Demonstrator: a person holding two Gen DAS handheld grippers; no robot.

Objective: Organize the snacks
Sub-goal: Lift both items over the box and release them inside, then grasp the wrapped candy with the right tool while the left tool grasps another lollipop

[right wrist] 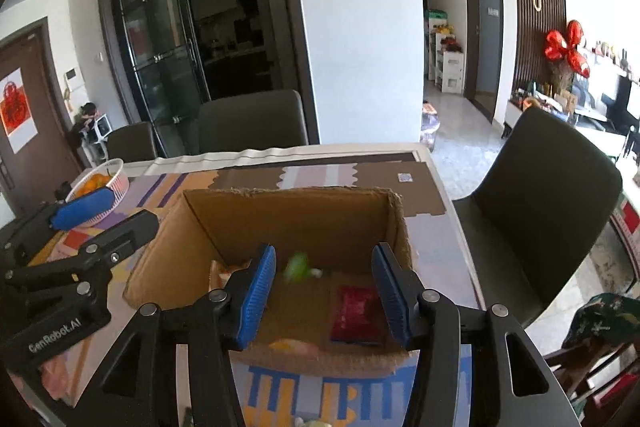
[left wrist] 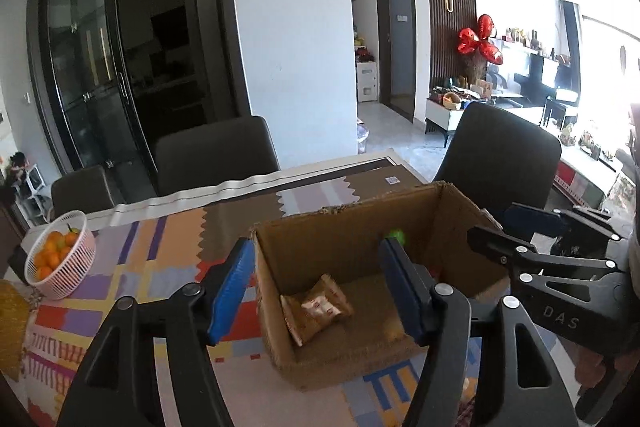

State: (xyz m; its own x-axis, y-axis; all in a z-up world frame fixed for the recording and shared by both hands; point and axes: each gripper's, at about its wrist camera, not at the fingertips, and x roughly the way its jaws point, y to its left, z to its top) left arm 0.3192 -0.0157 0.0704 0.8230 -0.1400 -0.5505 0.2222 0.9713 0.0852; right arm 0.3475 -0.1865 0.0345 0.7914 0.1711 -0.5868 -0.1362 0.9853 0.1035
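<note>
Patterned tablecloth (left wrist: 132, 267) carries an open cardboard box (left wrist: 320, 239); inside we note a tan snack packet (left wrist: 320, 307), a red packet (right wrist: 356, 315) and a blurred green piece (right wrist: 298, 267). We hold the left gripper (left wrist: 316, 287) and right gripper (right wrist: 324, 291) above the box, jaws parted, nothing gripped. Basket of oranges (left wrist: 60, 259) sits well left.

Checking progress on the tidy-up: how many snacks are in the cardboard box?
3: a beige packet at its left, a red packet at its right, a blurred green one mid-air. More may be hidden.
</note>
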